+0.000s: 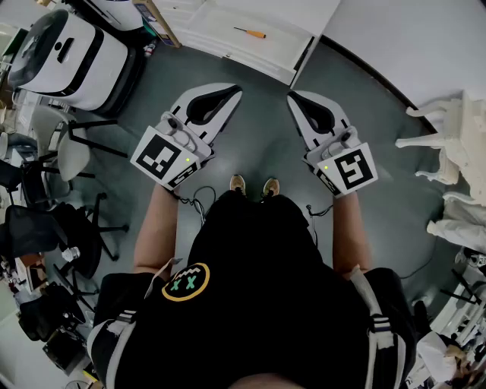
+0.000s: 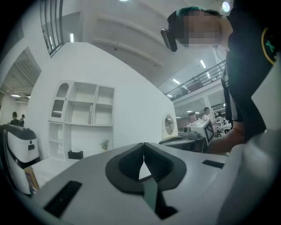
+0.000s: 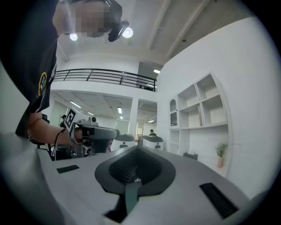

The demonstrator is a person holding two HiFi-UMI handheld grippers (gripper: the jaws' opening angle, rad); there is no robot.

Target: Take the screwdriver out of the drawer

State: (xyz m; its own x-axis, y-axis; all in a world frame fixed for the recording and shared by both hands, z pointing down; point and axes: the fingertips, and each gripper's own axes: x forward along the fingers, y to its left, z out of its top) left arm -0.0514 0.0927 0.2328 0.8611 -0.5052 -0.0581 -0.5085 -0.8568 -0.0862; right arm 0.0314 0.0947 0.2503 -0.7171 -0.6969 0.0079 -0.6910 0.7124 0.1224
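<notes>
**Holding Both Grippers Level and Empty, Well Short of the Screwdriver**

A person (image 1: 258, 304) in a black shirt is standing on the grey floor (image 1: 266, 129) and holding both tools out level in front of the body. The left gripper (image 1: 235, 92) is holding its jaws pressed together, tip against tip, with nothing between them. Its own view is showing the dark pads (image 2: 129, 162) meeting along a thin seam. The right gripper (image 1: 291, 96) is doing the same, its jaws sitting fully together around nothing.

The screwdriver (image 1: 250, 32), with an orange handle and a thin shaft, is lying flat on a white furniture unit (image 1: 220, 19) at the top of the head view. It is lying well apart from both grippers, beyond their tips. I cannot tell whether the surface under it is an open drawer.

The person's shoes (image 1: 238, 183) are showing between the two marker cubes. A white machine (image 1: 68, 45) with dark trim is standing to the left of the unit, and chairs (image 1: 72, 156) are crowding the left edge. Both gripper views are facing a white shelving unit (image 2: 83, 116) against a white wall, and a small potted plant (image 3: 221, 154) is standing beside it.
</notes>
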